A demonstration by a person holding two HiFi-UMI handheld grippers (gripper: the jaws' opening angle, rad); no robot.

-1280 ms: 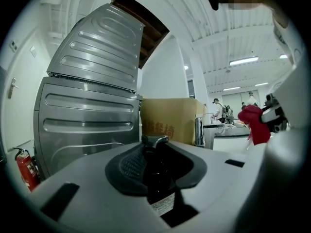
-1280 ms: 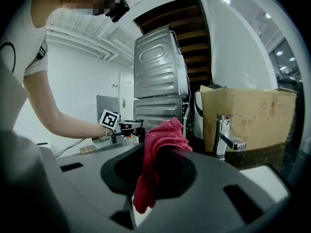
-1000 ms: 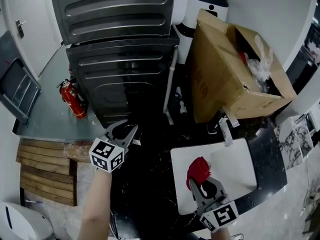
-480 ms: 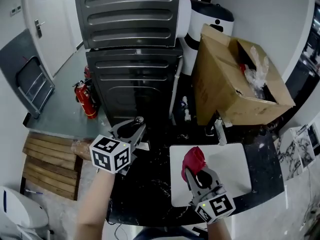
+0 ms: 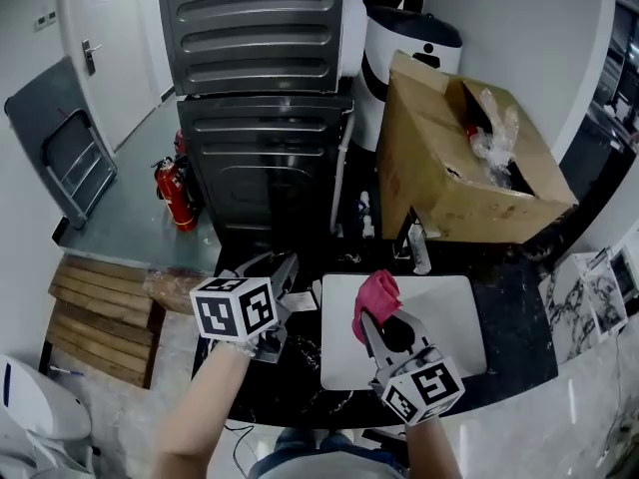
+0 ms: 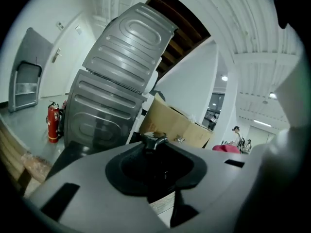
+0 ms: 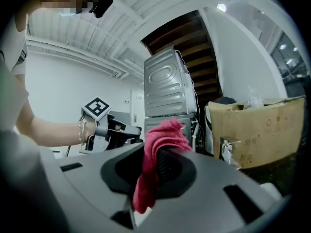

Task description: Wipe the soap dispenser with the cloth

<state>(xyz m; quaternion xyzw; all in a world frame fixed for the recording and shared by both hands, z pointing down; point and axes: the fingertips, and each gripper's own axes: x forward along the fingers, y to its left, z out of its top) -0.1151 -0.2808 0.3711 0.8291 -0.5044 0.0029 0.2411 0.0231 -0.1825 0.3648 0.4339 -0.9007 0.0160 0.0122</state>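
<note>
My left gripper [image 5: 281,267] is shut on the soap dispenser [image 6: 154,152], a dark bottle with a chrome pump top and a white label low on its side. It is held in the air over the black counter [image 5: 300,367], left of the white basin [image 5: 454,317]. My right gripper [image 5: 376,319] is shut on a red cloth [image 5: 375,294], whose bunched end sticks out past the jaws above the basin. In the right gripper view the cloth [image 7: 162,139] hangs down between the jaws, and the left gripper [image 7: 127,130] is level with it, a short way off.
A large open cardboard box [image 5: 449,158] stands behind the basin, with a faucet [image 5: 420,250] at its foot. Stacked grey appliances [image 5: 265,78] rise behind the counter. A red fire extinguisher [image 5: 178,193] and wooden slats [image 5: 95,317] are on the floor at left.
Both grippers have risen. The left one has rolled and moved right with the dispenser, closer to the cloth. The right one still holds the cloth, lifted off the basin.
</note>
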